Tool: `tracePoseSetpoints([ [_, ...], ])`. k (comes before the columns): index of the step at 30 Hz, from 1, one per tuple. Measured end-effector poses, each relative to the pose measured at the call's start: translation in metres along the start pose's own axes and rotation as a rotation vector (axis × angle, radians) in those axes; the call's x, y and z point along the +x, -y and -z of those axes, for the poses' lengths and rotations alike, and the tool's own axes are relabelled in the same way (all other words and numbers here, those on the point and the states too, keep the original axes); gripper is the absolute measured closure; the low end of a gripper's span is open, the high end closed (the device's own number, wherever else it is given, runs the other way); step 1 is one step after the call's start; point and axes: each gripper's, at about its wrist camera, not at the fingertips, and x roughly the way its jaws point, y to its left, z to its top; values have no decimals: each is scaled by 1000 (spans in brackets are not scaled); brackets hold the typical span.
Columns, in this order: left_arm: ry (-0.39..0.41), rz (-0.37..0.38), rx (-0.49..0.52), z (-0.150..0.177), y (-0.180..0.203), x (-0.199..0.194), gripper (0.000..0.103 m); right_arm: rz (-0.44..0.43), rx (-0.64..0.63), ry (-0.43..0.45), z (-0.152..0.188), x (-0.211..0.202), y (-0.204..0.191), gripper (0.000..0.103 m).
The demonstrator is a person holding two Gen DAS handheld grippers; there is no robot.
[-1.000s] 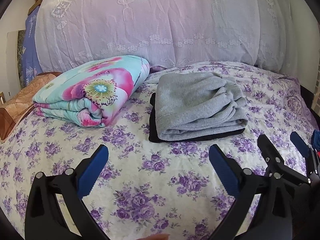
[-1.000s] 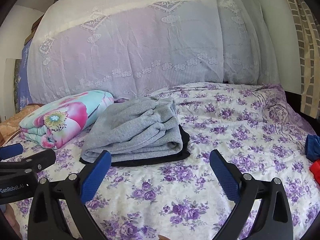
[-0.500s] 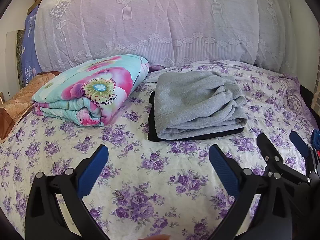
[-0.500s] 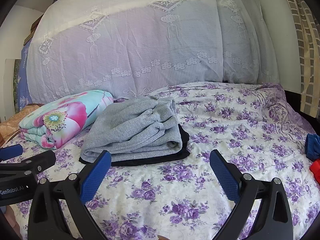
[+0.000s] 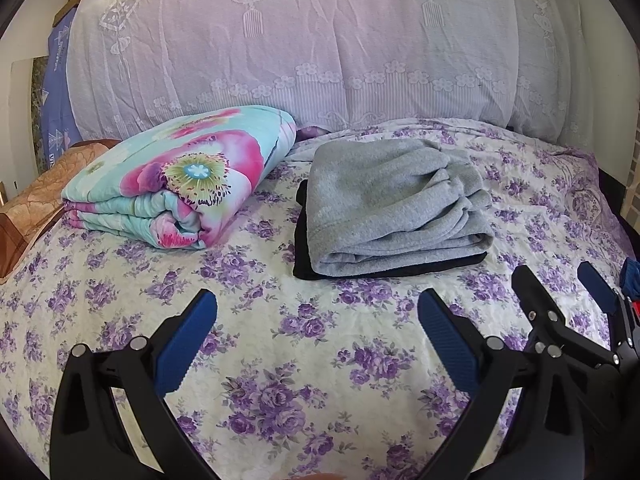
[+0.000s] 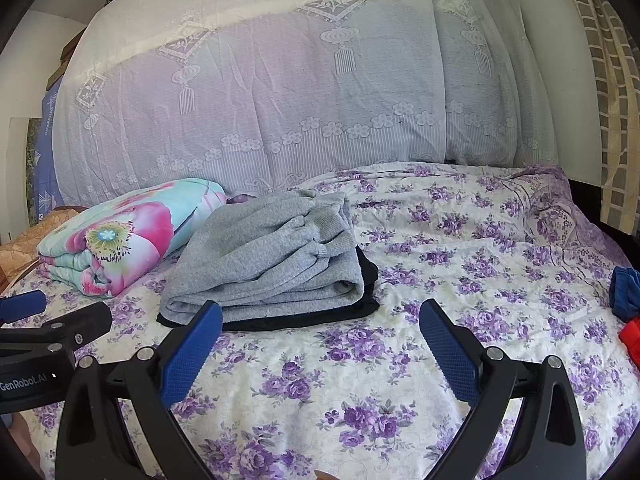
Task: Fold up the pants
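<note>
Grey pants [image 5: 392, 204] [image 6: 272, 260] lie folded on the flowered bed, stacked on a folded black garment [image 5: 302, 236] [image 6: 370, 280] whose edges stick out below. My left gripper [image 5: 318, 338] hovers open over bare sheet, a short way in front of the stack. My right gripper [image 6: 320, 344] is open too, just right of the left one and near the stack's front edge; it also shows at the right of the left wrist view [image 5: 560, 292]. Neither holds anything.
A folded floral quilt [image 5: 176, 176] [image 6: 120, 236] lies left of the stack. A lace-covered headboard [image 5: 320, 48] closes the far side. Blue cloth [image 6: 626, 288] and something red [image 6: 632, 338] sit at the bed's right edge. A brown cushion [image 5: 36, 200] is far left.
Both grippers drifted slightly; the stack sits a touch lower in the right wrist view. Nothing was taken hold of or let go.
</note>
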Motion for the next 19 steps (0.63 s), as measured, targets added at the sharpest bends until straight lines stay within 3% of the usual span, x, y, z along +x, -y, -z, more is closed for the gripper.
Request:
tracePoseSetpoints([
  [9, 39, -14, 8, 2, 3, -4, 5, -1, 0, 0, 0, 0, 0, 4],
  [19, 11, 15, 9, -2, 0, 0, 5, 3, 4, -6, 2, 1, 0, 4],
])
